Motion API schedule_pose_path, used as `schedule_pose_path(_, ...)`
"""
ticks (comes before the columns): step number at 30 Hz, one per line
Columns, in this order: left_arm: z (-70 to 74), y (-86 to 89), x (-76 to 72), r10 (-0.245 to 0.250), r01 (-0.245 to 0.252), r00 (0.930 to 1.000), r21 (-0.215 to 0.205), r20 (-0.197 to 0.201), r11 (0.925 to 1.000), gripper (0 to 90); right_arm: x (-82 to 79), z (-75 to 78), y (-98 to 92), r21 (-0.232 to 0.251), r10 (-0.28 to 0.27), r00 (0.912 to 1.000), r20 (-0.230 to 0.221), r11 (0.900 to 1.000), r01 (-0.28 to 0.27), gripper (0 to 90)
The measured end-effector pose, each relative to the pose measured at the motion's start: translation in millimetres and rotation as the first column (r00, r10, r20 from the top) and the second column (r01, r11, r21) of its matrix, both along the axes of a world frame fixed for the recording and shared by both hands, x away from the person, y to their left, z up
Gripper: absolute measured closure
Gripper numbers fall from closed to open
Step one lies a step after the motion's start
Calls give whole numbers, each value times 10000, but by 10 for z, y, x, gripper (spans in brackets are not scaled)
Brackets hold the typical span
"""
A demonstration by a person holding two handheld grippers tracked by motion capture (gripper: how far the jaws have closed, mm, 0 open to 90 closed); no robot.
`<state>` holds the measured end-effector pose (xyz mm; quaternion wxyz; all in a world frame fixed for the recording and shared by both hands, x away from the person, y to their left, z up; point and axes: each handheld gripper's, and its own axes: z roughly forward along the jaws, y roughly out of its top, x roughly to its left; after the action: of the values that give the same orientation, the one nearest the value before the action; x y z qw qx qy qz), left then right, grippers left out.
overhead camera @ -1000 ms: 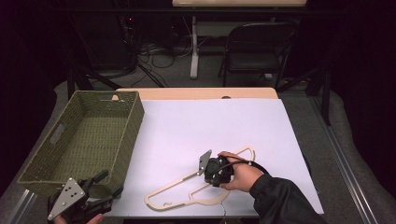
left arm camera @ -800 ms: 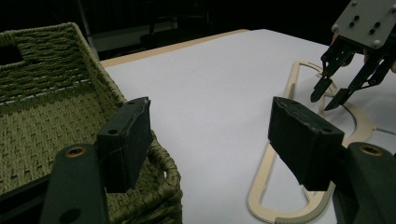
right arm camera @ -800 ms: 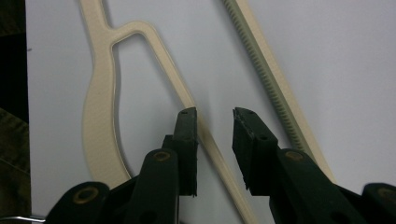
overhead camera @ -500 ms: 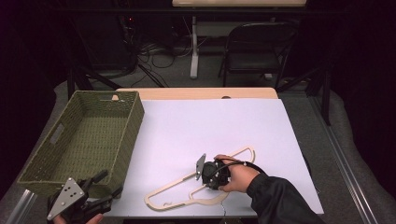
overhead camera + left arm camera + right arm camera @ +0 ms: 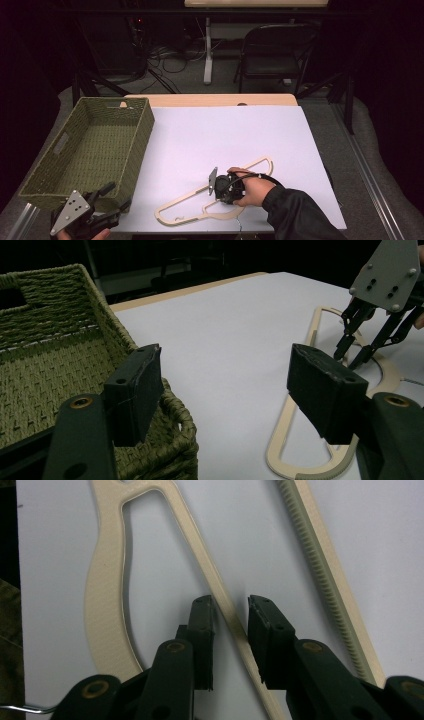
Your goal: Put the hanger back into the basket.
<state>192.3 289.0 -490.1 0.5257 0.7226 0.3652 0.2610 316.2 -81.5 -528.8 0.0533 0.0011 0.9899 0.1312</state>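
Note:
A cream hanger (image 5: pixel 186 200) lies flat on the white table cover near the front edge. My right gripper (image 5: pixel 220 192) points down onto it. In the right gripper view its jaws straddle the hanger's thin slanted bar (image 5: pixel 227 605); my right gripper (image 5: pixel 231 602) has just been closing, and narrow gaps remain beside the bar. My left gripper (image 5: pixel 116 196) hovers at the front left, beside the basket's near corner, open with nothing between its pads (image 5: pixel 137 390). The left gripper view shows the hanger (image 5: pixel 282 432) and the right gripper (image 5: pixel 352 355) on it.
A green woven basket (image 5: pixel 142 135) stands along the table's left side, its near corner (image 5: pixel 175 415) just below my left gripper. The hanger's ribbed bar (image 5: pixel 325 575) runs to the right of my right jaws. A folding chair (image 5: pixel 277 50) stands beyond the table.
My right gripper has dipped slightly down and left onto the hanger, and its jaws have narrowed around the thin bar. The left gripper has stayed where it was.

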Motion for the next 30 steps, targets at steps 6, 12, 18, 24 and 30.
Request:
schedule_pose_path(6, 2, 2, 1, 8, -8, 10000, 5, 5, 10000, 302, 1, 1, 8, -54, 119, 9999, 18, 9999, -119, 741)
schedule_pose_path(12, 3, 2, 3, 29, -29, 10000, -7, -1, 10000, 303, -7, 0, 16, -157, 521, 9985, 186, 9985, -518, 768)
schedule_pose_path(18, 3, 5, 1, 51, -51, 10000, -31, 3, 10000, 303, -7, 5, 20, -266, 654, 9977, 175, 9975, -649, 789)
schedule_pose_path(24, 5, 17, 0, 85, -85, 10000, -66, 19, 9999, 303, -30, 14, 5, -365, 771, 9969, -179, 9963, -777, 841)
schedule_pose_path(30, 6, 20, -1, 131, -131, 9999, -94, 11, 9999, 303, -40, 28, -11, -284, 844, 9957, -394, 9959, -856, 852)
